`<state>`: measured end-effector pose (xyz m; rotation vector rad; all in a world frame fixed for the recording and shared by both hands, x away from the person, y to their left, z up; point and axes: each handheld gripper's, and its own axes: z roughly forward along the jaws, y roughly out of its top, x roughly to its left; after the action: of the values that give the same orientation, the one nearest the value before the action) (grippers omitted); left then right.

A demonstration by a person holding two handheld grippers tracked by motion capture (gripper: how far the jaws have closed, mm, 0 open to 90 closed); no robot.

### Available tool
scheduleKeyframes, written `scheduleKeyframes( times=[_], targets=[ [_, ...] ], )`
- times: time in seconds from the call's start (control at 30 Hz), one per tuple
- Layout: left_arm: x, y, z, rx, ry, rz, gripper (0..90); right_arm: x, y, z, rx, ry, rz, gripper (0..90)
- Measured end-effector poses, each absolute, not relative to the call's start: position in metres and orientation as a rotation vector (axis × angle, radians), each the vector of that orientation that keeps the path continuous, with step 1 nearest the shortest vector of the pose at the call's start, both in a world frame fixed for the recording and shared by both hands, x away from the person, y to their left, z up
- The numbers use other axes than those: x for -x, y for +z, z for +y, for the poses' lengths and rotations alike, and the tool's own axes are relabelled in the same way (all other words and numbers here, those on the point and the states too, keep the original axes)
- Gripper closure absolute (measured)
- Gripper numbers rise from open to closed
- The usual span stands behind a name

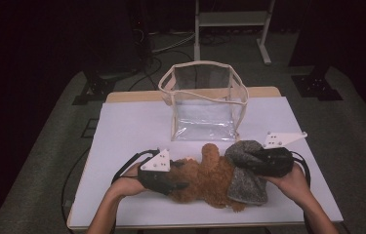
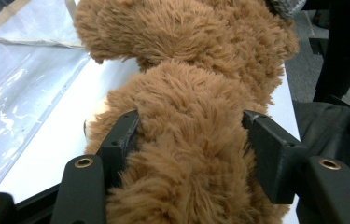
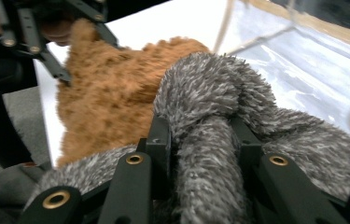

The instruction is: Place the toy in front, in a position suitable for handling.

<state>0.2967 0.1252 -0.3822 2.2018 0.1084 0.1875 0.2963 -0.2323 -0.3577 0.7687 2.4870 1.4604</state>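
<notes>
On the white table [image 1: 132, 126], my brown fuzzy toy [image 1: 205, 178] lies flat with its grey fuzzy part [image 1: 246, 178] at my right. I judge the job is to put it in the clear bag [image 1: 205, 97], which stands open behind it with no toy inside yet. My left gripper [image 1: 175, 183] squeezes the brown end [image 2: 186, 154]. My right gripper [image 1: 249, 161] pinches a fold of the grey part [image 3: 205, 154]. Lifting it comes next, I think.
</notes>
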Motion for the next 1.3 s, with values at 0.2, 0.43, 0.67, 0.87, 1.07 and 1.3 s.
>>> scheduleKeyframes(
  times=[0.2,0.43,0.67,0.87,1.07,1.3],
  targets=[
    [-0.295,-0.382,0.126,-2.211,0.183,0.096,40.4,-0.302,-0.354,-0.232,-0.769,1.444,2.491,66.6],
    [-0.295,-0.383,0.127,-2.218,0.177,0.085,40.3,-0.332,-0.361,-0.251,-0.901,1.451,2.459,66.6],
    [-0.294,-0.382,0.126,-2.22,0.175,0.082,40.2,-0.339,-0.358,-0.25,-0.921,1.426,2.466,66.5],
    [-0.294,-0.383,0.126,-2.227,0.165,0.069,39.4,-0.341,-0.357,-0.226,-0.847,1.441,2.512,66.5],
    [-0.294,-0.383,0.127,-2.221,0.162,0.072,39.4,-0.338,-0.357,-0.214,-0.8,1.436,2.541,66.3],
    [-0.296,-0.383,0.125,-2.209,0.184,0.099,38.2,-0.331,-0.362,-0.251,-0.907,1.439,2.485,66.3]
  ],
)
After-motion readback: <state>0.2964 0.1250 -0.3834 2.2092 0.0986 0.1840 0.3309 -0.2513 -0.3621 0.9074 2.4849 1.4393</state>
